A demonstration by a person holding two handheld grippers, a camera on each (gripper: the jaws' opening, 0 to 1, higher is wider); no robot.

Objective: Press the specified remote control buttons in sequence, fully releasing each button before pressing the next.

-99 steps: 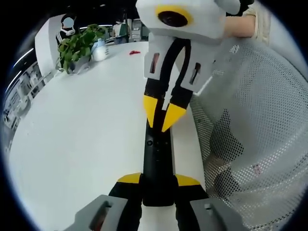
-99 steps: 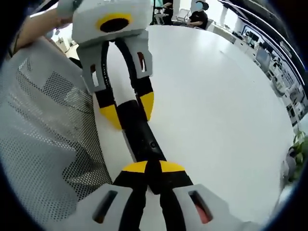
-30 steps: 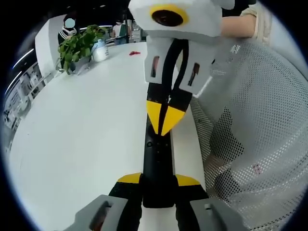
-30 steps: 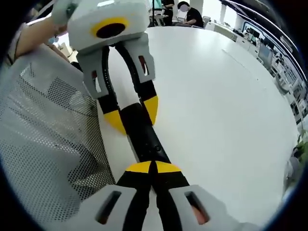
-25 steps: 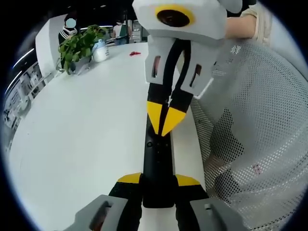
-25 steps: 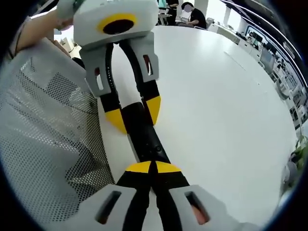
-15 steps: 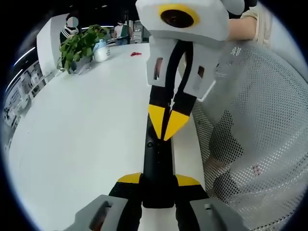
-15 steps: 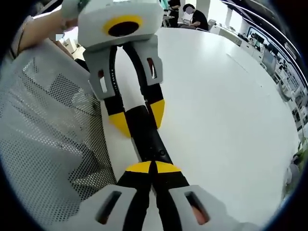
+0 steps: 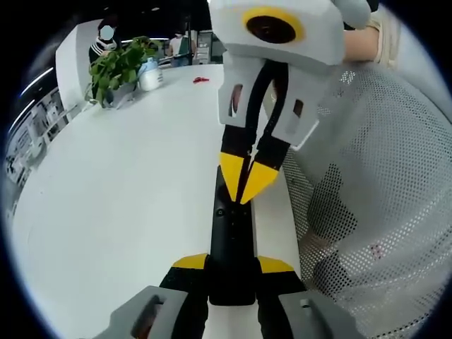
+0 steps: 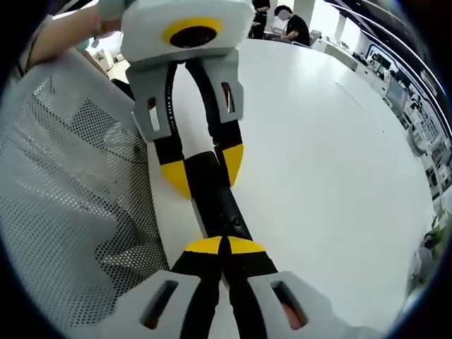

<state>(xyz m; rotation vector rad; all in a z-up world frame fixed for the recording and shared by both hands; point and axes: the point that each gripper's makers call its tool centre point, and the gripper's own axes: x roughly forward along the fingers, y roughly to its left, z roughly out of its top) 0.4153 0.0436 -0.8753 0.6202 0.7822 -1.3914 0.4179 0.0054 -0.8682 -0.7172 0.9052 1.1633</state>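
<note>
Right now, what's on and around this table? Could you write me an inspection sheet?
Surface: white table, mostly bare.
Job's things: black remote control lying near the table's edge, one end between the left gripper's jaws.
Clutter: potted plant, a white container beside it and a small red object at the far end.
Grippers: left gripper shut on the remote control's sides; right gripper shut, yellow tips together over the remote's top, contact cannot be told.
Cables: nothing seen.
Surroundings: white mesh chair back beside the table; a person's hand on the right gripper; people seated in the background of an office.
</note>
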